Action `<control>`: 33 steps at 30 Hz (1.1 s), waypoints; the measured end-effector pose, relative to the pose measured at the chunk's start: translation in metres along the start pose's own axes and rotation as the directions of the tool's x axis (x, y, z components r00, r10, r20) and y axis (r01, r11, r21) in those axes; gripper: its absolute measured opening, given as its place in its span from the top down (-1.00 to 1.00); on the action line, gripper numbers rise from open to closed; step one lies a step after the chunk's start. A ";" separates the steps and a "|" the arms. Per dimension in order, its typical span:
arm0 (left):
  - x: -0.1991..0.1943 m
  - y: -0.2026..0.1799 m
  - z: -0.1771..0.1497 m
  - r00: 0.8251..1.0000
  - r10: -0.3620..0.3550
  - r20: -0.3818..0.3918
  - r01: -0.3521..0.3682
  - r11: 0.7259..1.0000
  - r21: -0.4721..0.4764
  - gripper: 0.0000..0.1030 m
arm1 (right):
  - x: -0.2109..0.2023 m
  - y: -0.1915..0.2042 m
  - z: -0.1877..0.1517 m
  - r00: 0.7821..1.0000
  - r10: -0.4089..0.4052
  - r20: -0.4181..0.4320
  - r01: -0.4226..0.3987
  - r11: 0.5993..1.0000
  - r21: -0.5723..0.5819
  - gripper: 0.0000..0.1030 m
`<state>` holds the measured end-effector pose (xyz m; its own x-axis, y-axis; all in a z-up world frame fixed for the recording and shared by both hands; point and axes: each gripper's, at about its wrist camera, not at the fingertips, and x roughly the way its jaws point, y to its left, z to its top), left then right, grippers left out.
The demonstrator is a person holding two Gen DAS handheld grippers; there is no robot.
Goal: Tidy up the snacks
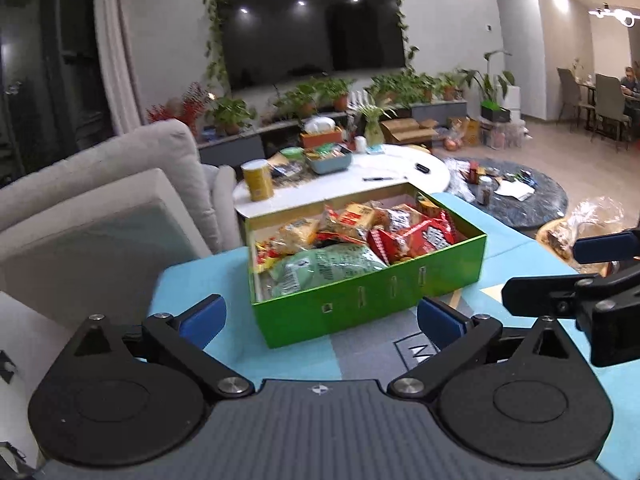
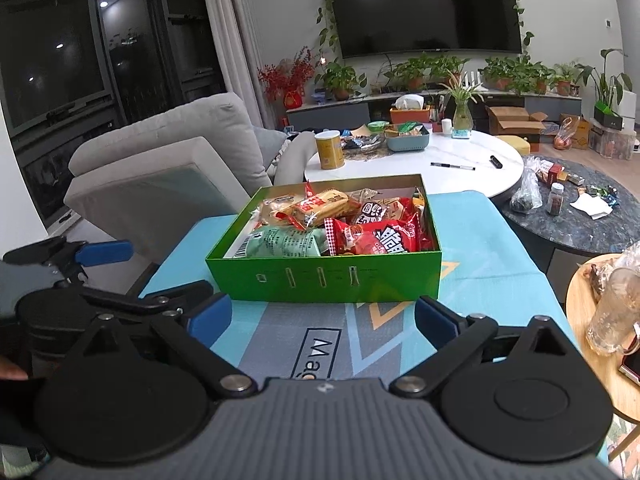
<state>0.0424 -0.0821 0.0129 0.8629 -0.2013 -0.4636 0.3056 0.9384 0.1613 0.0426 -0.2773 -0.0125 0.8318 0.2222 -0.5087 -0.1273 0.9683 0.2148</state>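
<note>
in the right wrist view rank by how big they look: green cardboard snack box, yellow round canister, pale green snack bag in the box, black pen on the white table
1. green cardboard snack box
2. pale green snack bag, nearer the camera, so unsure
3. yellow round canister
4. black pen

Both the left gripper (image 1: 320, 318) and right gripper (image 2: 323, 318) are showing black linkage arms, silver screws, blue fingertip pads (image 1: 204, 316) and ribbed grey bodies.

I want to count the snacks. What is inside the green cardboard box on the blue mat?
The green cardboard box holds a pale green packet, red packets and yellow-orange packets, piled together. Whatever lies beneath them, and the box floor, is covered.
</note>
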 end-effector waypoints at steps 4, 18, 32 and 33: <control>-0.011 0.002 -0.007 0.998 0.055 0.017 -0.055 0.998 -0.028 -0.99 | -0.012 0.009 -0.005 0.999 0.014 0.039 -0.013 1.000 -0.014 -0.91; -0.032 0.011 -0.034 0.995 0.095 0.038 -0.091 0.991 -0.097 -0.99 | -0.031 0.037 -0.023 0.993 0.022 0.117 -0.016 0.998 -0.058 -0.91; -0.031 0.014 -0.045 0.995 0.099 0.016 -0.096 0.988 -0.118 -0.99 | -0.030 0.030 -0.034 0.992 -0.017 0.127 0.018 1.000 -0.007 -0.91; -0.031 0.014 -0.045 0.995 0.098 0.015 -0.096 0.988 -0.117 -0.99 | -0.030 0.030 -0.034 0.992 -0.012 0.128 0.012 1.000 -0.001 -0.91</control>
<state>0.0014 -0.0500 -0.0099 0.8948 -0.1125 -0.4320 0.1722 0.9798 0.1015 -0.0045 -0.2514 -0.0195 0.8954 0.1947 -0.4005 -0.1181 0.9710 0.2079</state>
